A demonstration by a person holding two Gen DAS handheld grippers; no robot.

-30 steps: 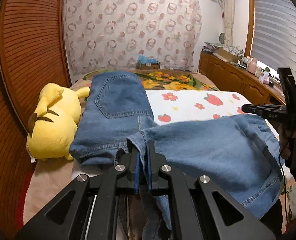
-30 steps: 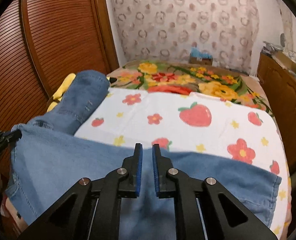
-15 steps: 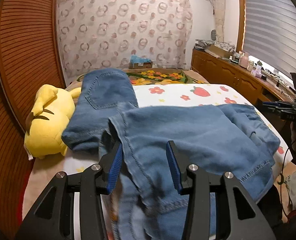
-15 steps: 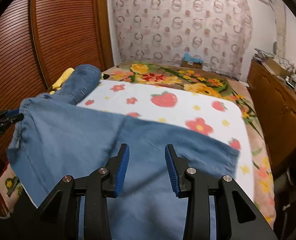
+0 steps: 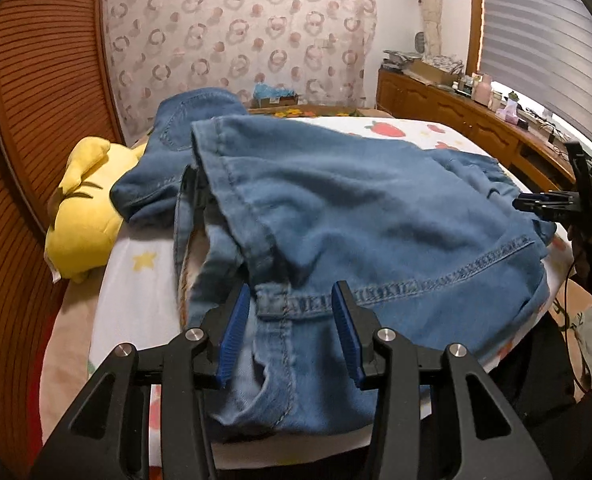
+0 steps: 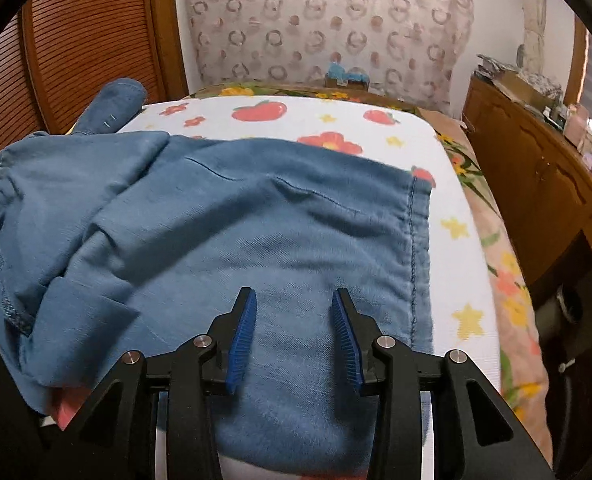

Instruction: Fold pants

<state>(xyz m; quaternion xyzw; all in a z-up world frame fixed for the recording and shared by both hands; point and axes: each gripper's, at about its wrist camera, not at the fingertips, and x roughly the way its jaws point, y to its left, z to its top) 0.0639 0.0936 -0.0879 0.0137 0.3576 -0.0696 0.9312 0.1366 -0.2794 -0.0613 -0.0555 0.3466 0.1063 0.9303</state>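
Both tongs just let go: my left gripper (image 5: pixel 292 306) and right gripper (image 6: pixel 294 312) are spread apart now, blue pads clear of the denim, where a second ago each was pinched shut on an edge. So the pants (image 5: pixel 359 216) are dropped, doubled over and lying a bit rumpled on the strawberry blanket (image 6: pixel 447 216) near the foot of the bed. That fold looks done to me; smoothing or another fold probably comes next. Yellow plush (image 5: pixel 84 216) sits off to the left.

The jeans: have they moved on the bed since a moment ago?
Yes. The jeans now lie folded across the strawberry blanket, covering more of it, released from the open left tongs.
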